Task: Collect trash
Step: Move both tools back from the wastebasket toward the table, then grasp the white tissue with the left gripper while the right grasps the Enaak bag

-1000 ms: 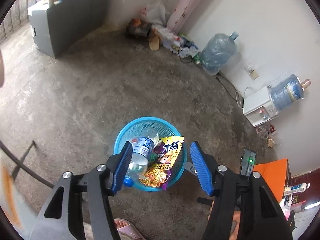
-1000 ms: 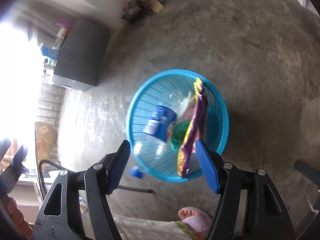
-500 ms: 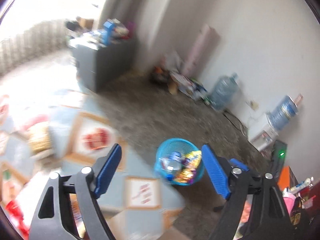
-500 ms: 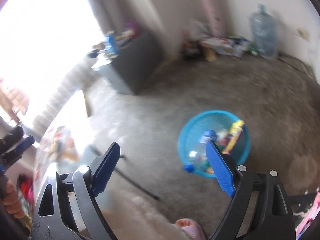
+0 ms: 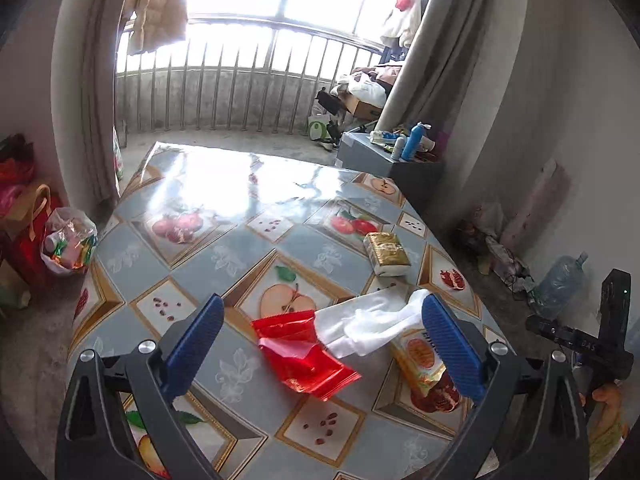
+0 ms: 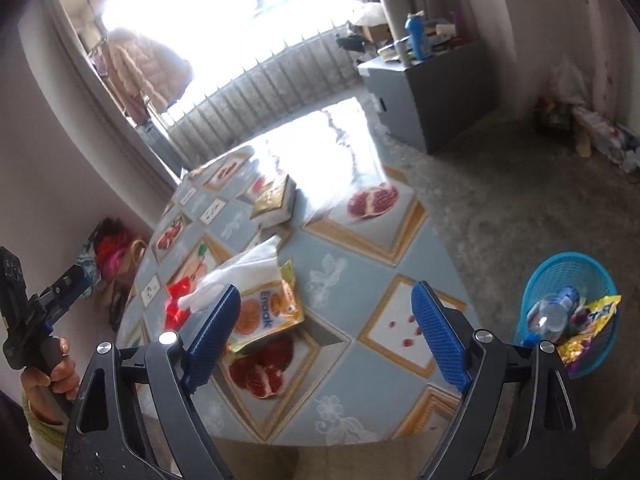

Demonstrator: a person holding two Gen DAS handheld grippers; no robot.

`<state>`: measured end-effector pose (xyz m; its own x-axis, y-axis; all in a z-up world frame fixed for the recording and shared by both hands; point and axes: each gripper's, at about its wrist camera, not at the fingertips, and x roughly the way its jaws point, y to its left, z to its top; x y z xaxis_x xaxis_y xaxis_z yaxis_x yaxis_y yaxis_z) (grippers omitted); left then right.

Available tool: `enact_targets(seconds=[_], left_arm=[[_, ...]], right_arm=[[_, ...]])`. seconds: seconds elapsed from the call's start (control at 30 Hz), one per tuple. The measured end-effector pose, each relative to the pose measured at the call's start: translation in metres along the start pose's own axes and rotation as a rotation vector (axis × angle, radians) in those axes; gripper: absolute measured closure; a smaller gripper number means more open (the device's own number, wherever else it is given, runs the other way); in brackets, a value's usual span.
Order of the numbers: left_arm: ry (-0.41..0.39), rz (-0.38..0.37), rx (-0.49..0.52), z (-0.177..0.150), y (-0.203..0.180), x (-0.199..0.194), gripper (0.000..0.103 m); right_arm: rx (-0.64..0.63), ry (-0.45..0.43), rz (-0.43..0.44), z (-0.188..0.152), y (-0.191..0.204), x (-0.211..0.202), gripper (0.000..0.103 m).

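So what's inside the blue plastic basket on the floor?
The blue plastic mesh basket holds a clear plastic bottle with a blue label and a purple-and-yellow snack bag. Anything beneath them is hidden.

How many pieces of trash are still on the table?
3, bunched near the table's near edge: red wrapper, white tissue overlapping it, orange snack packet partly under the tissue. More could hide beneath.

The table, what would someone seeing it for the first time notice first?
A crumpled red wrapper lies mid-table with a white tissue overlapping its right edge. An orange snack packet sits beside them, and on the floor right of the table a blue basket already holds trash.
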<state>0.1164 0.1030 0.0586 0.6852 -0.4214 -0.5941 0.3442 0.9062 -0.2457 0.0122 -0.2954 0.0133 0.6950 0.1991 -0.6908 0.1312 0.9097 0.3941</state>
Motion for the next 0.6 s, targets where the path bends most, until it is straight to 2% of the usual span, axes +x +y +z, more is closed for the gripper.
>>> enact_targets(seconds=[0.13, 0.27, 0.47, 0.6], left_arm=[[0.01, -0.06, -0.01, -0.019, 0.014, 0.008, 0.006], [0.045, -0.157, 0.076, -0.03, -0.013, 0.035, 0.006], [0.112, -0.206, 0.206, -0.034, -0.043, 0.079, 0.019], [0.161, -0.192, 0.278, -0.039, -0.055, 0.107, 0.034]], right_arm=[[-0.041, 0.068, -0.004, -0.002, 0.024, 0.028, 0.026], [-0.087, 0.125, -0.03, -0.006, 0.043, 0.039, 0.032], [-0.103, 0.206, -0.058, -0.012, 0.045, 0.065, 0.046], [-0.111, 0.235, -0.063, -0.015, 0.046, 0.075, 0.053]])
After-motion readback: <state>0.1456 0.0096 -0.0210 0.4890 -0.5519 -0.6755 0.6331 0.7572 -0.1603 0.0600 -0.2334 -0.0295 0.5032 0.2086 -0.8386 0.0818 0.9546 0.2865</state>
